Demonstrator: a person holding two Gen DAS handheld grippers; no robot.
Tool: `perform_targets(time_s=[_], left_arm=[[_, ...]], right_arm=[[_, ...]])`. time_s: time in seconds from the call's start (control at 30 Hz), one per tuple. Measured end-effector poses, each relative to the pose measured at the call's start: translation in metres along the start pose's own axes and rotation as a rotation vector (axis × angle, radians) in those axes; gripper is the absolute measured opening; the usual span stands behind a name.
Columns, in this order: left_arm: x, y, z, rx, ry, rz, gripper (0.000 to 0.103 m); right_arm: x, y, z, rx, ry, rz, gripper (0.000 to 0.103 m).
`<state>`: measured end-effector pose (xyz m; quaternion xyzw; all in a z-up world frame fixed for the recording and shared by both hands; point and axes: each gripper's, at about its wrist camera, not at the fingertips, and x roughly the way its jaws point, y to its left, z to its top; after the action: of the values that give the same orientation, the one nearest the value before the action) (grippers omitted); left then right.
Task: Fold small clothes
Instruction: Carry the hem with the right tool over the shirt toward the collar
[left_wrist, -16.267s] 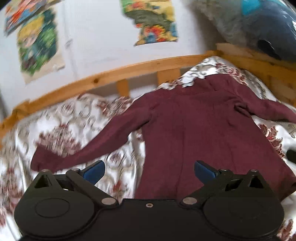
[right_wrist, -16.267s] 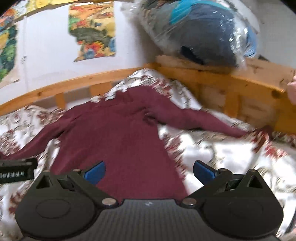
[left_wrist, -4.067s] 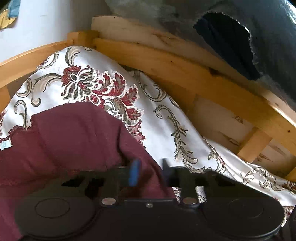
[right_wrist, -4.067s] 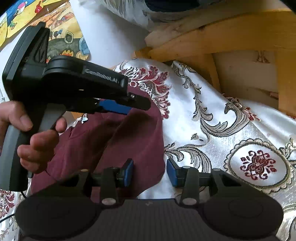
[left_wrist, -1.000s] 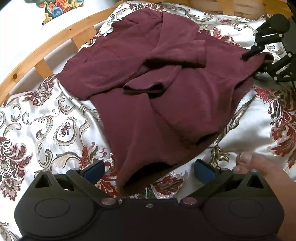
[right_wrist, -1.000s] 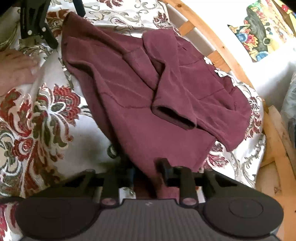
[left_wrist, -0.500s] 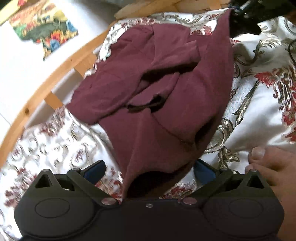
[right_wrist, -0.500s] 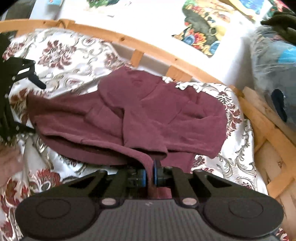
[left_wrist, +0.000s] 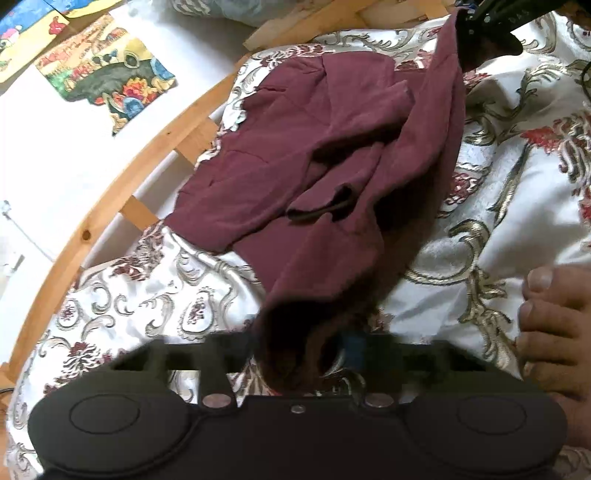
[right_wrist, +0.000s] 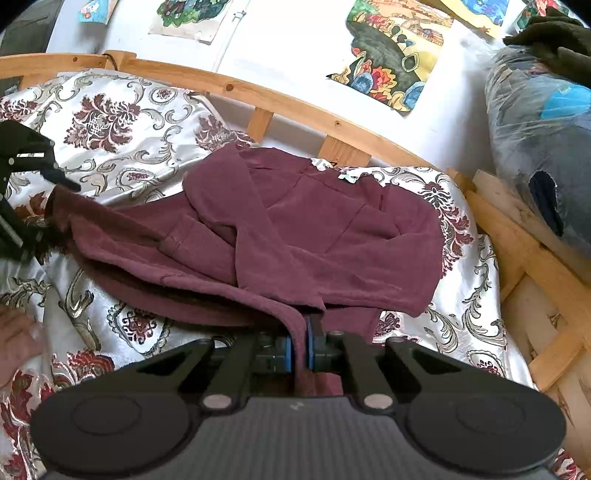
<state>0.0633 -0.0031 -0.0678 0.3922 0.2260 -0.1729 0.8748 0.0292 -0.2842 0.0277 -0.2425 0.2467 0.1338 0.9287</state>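
At our left gripper (left_wrist: 295, 347) the jaws are closing, and the blurred fingers (left_wrist: 354, 347) have the dark, bunched hem corner of the maroon sweater (left_wrist: 332, 155) between them; whether they already press on it we cannot tell. Ahead of those fingers the sweater runs away across the floral bedspread (left_wrist: 517, 166), its sleeves folded in over the chest, one cuff lying open on top. Beyond it to the left curves the wooden bed rail (left_wrist: 110, 206), with a colourful poster (left_wrist: 107, 77) on the white wall behind. A bare foot (left_wrist: 554, 317) rests on the bedspread just right of the fingers.

At our right gripper (right_wrist: 299, 349) the blue fingers (right_wrist: 310, 347) are clamped together on the other hem corner, the cloth pinched upright between them and hanging below. From there the hem stretches leftward, lifted off the bedspread, to the left gripper's black frame. Far right of the fingers, past the bed rail, sits a plastic-wrapped bundle (right_wrist: 539, 122).
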Motion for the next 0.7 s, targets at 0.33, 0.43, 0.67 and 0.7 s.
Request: perform_targets(time_s=[0.33,0.43,0.67,0.7], left_arm=[[-0.021,0.029,0.017,-0.227,-0.107,0.038,0.006],[-0.032,0.045,0.020,-0.359,-0.115,0.035,0.005],[-0.089,0.071,0.019,-0.484,-0.173,-0.017,0.005],[-0.098,0.073,0.018,-0.499,-0.175,-0.032,0.005]], right_arm=[[-0.007,0.009,-0.002,-0.048,-0.019,-0.030,0.009],[-0.015,0.006,-0.001,-0.054,-0.019,-0.049,0.008],[-0.059,0.007,0.012,-0.057,-0.026,-0.072,0.008],[-0.068,0.007,0.015,-0.049,-0.028,-0.069,0.008]])
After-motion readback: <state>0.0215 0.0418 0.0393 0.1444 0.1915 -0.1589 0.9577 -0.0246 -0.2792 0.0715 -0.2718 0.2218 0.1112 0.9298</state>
